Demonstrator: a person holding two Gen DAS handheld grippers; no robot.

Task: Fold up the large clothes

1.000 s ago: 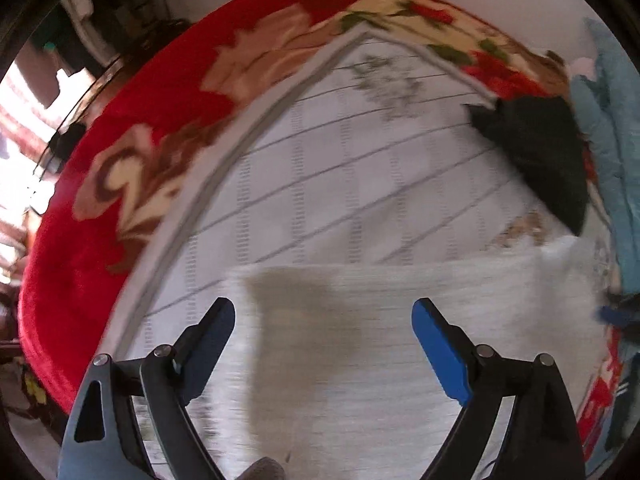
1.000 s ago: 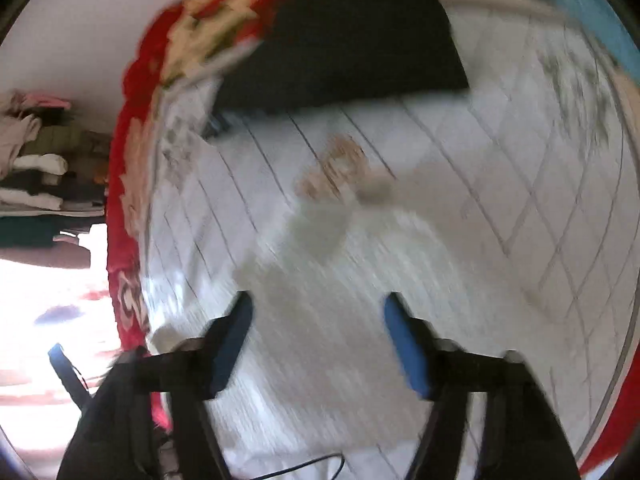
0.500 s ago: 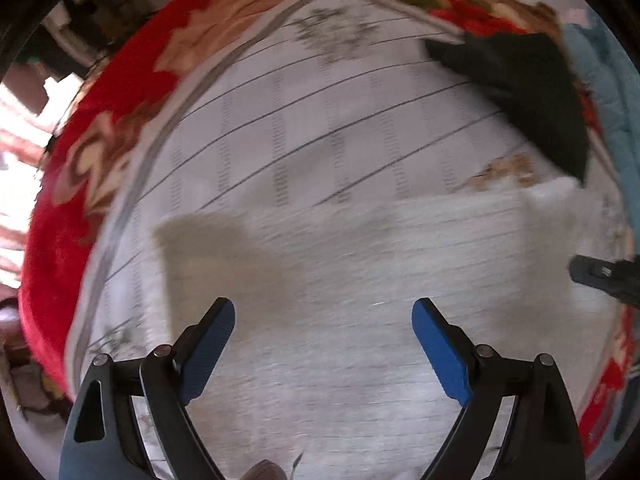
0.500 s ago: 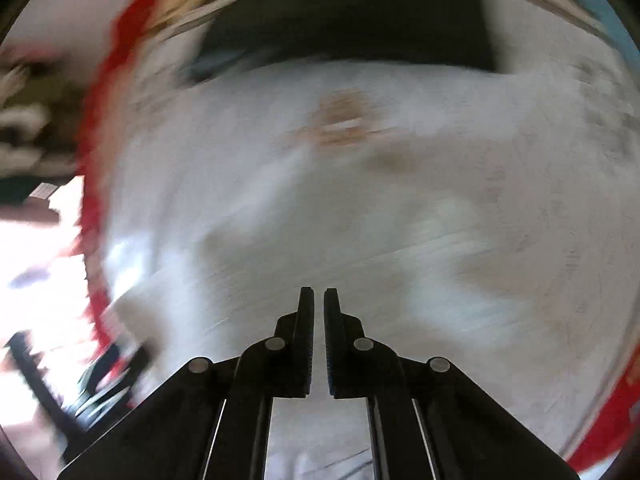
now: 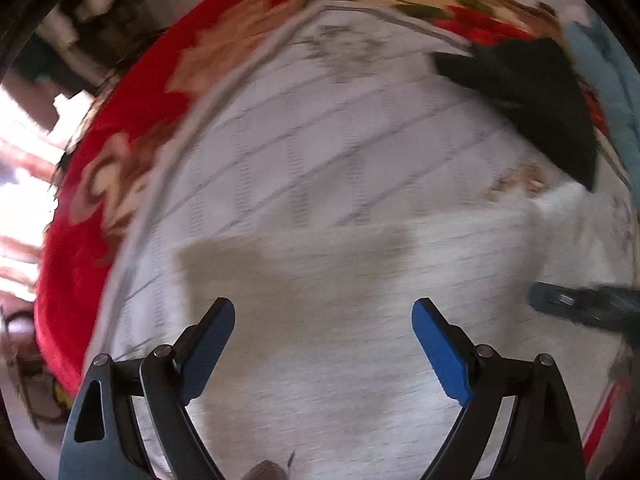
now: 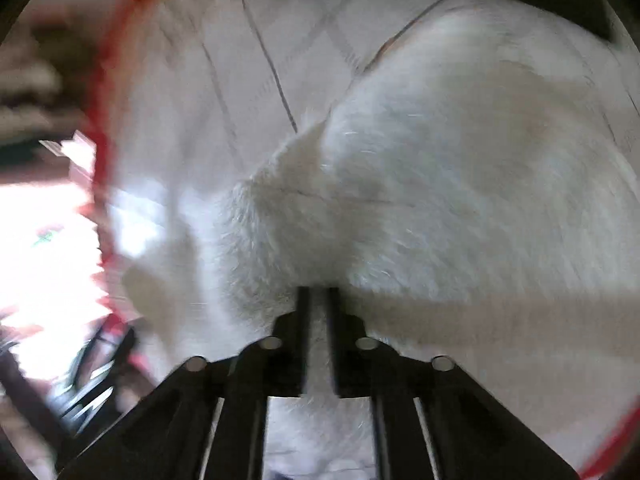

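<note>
A white fuzzy knit garment (image 5: 340,280) lies spread on a white quilted bed cover (image 5: 304,140). My left gripper (image 5: 322,344) is open and empty, hovering just above the garment. In the right wrist view my right gripper (image 6: 316,300) is shut on a bunched fold of the same white garment (image 6: 440,200), which is lifted off the cover. The right gripper also shows at the right edge of the left wrist view (image 5: 580,308).
A black garment (image 5: 532,96) lies at the far right of the cover. A red flowered blanket (image 5: 132,128) runs around the bed's left and far sides. Blue cloth (image 5: 612,92) lies at the right edge. A bright room shows past the bed's left side (image 6: 48,240).
My right gripper went from open to shut, pinching the white garment and lifting a fold. The left gripper stayed open and shifted over the garment.
</note>
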